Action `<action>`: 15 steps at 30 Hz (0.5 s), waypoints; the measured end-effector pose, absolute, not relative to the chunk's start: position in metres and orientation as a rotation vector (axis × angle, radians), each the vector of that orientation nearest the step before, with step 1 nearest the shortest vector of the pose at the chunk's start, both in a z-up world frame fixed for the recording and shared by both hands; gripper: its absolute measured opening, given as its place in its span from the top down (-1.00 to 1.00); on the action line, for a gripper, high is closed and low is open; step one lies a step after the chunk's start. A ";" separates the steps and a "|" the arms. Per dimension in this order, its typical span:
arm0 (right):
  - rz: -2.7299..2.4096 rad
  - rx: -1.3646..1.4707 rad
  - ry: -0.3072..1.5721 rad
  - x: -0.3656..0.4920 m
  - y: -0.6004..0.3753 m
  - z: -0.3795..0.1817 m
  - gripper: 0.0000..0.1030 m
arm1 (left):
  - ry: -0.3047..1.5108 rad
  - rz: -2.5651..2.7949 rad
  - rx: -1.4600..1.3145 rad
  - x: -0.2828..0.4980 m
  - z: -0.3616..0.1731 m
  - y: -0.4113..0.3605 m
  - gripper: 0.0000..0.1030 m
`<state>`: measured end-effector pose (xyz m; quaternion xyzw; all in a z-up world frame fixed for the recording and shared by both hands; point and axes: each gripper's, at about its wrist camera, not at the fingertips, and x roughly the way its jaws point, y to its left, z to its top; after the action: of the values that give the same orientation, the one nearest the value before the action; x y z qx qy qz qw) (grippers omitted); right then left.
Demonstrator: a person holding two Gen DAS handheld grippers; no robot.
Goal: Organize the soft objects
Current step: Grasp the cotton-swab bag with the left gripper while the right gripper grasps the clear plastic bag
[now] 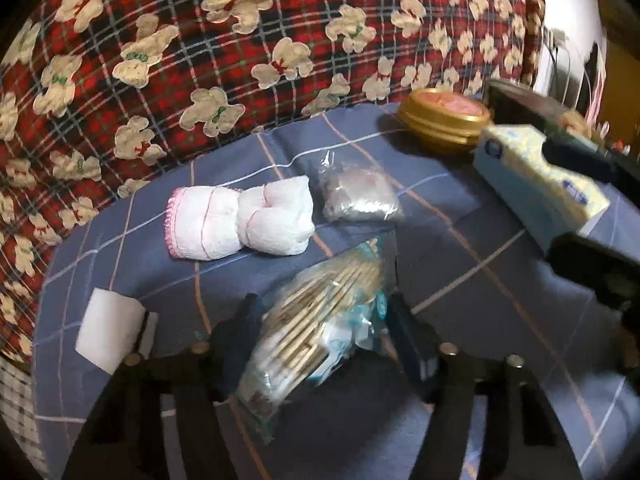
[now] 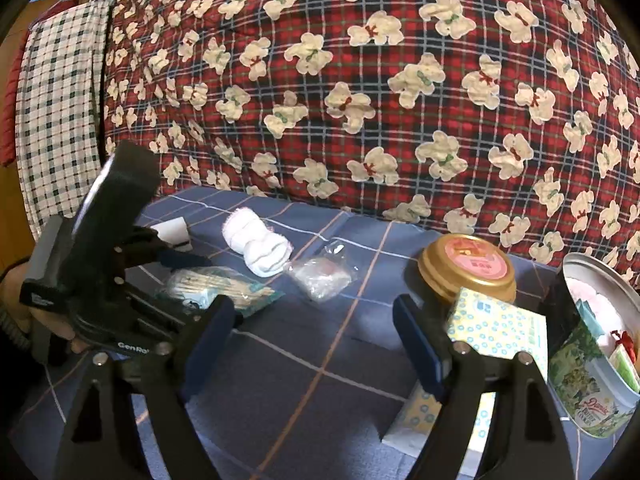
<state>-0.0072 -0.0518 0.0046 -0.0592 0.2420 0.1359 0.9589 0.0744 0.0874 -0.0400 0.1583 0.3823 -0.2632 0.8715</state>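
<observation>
My left claw (image 1: pixel 320 320) straddles the cotton-swab bag (image 1: pixel 316 320), pad contact unclear; my right claw (image 2: pixel 316 320) gapes empty.

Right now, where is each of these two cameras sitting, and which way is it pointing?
Left wrist: on the left gripper, looking down along its fingers at a bag of wooden sticks between them; right gripper at right.
Right wrist: on the right gripper, facing the plaid quilt; left gripper and a hand at left.
Shared: rolled white cloth, gold lid, tissue pack.
</observation>
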 end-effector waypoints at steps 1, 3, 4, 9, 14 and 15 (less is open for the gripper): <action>0.273 -0.117 0.492 -0.007 -0.052 0.005 -0.59 | 0.801 -0.553 0.315 0.074 -0.039 0.089 -0.07; 0.269 -0.114 0.492 -0.006 -0.053 0.005 -0.59 | 0.792 -0.552 0.294 0.074 -0.035 0.092 -0.01; 0.268 -0.114 0.491 -0.006 -0.053 0.005 -0.59 | 0.790 -0.559 0.268 0.074 -0.033 0.094 0.01; 0.262 -0.117 0.492 -0.004 -0.051 0.005 -0.59 | 0.712 -0.632 0.151 0.065 -0.013 0.107 0.02; 0.258 -0.108 0.505 0.012 -0.045 0.007 -0.57 | 0.594 -0.641 -0.029 0.061 0.013 0.134 0.02; 0.257 -0.105 0.510 0.018 -0.043 0.008 -0.55 | 0.566 -0.618 -0.048 0.061 0.018 0.140 0.01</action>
<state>0.0177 -0.0432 0.0076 -0.0516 0.2513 0.1268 0.9582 0.0614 0.1399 0.0177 -0.0233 0.2748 -0.2999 0.9132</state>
